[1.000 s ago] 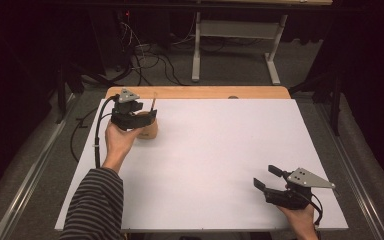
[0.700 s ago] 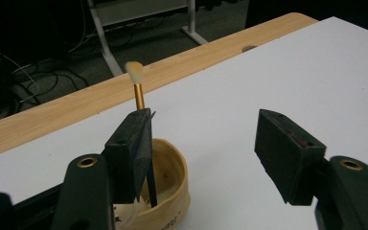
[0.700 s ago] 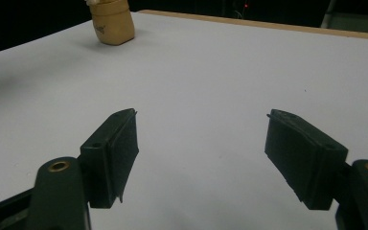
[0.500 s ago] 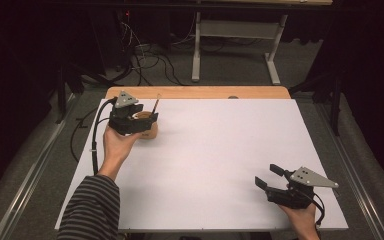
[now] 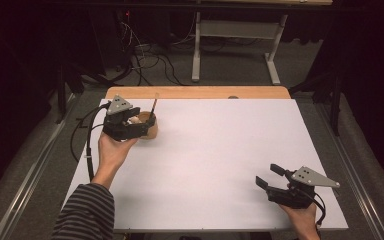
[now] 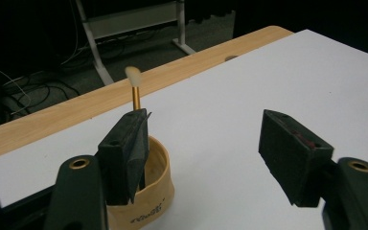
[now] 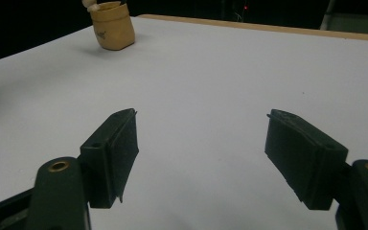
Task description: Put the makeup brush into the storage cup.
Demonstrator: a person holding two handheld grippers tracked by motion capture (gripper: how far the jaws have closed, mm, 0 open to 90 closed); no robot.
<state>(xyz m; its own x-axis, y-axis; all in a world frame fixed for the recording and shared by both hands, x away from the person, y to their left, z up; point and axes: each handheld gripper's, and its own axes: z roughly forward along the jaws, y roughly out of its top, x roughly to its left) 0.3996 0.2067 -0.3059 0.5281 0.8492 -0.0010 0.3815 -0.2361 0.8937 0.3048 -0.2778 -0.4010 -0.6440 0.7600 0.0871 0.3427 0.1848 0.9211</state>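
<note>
High view: a white desk (image 5: 220, 165) with a wooden strip along its far edge carries a small tan cup (image 5: 149, 129) near the far left corner. A thin brush (image 5: 154, 106) stands in the cup, leaning slightly toward the far edge. The left gripper (image 5: 139, 126), held in a hand (image 5: 111, 152) with a striped sleeve behind it, sits right at the cup, its jaws reaching to the cup's near-left side. The right gripper (image 5: 269, 176) rests near the near right corner, well apart from the cup, jaws spread and released, holding nothing.

Left gripper view: the left gripper (image 6: 211, 143) has its jaws spread wide, grasping nothing. Its left jaw stands in front of the cup (image 6: 148, 201), overlapping the rim; whether it touches cannot be told. The brush (image 6: 135, 88) rises behind that jaw, gold ferrule and pale blurred bristle tip up. The other jaw hangs over bare desk (image 6: 230, 91).

Right gripper view: the right gripper (image 7: 201, 148) is released over bare white desk (image 7: 201, 72). The cup (image 7: 112, 25) stands far off toward the upper left.
</note>
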